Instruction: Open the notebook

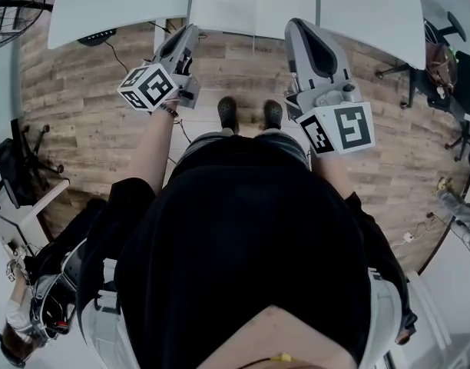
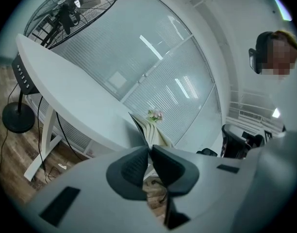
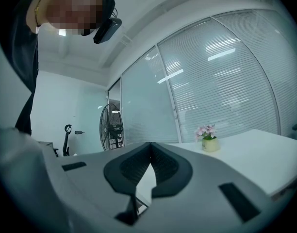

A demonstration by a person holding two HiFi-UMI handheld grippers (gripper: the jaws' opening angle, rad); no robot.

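The notebook (image 1: 254,2) lies spread on the table (image 1: 104,6) just ahead, spine pointing away; the left hand-held gripper (image 1: 192,29), jaws almost together, seems to pinch its left cover edge, while the right hand-held gripper (image 1: 296,24), shut and empty, is at its right page.

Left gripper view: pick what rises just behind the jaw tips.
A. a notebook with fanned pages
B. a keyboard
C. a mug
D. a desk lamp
A: the notebook, its pale pages fanned beside a dark cover, stands right at the closed tips of the left gripper.
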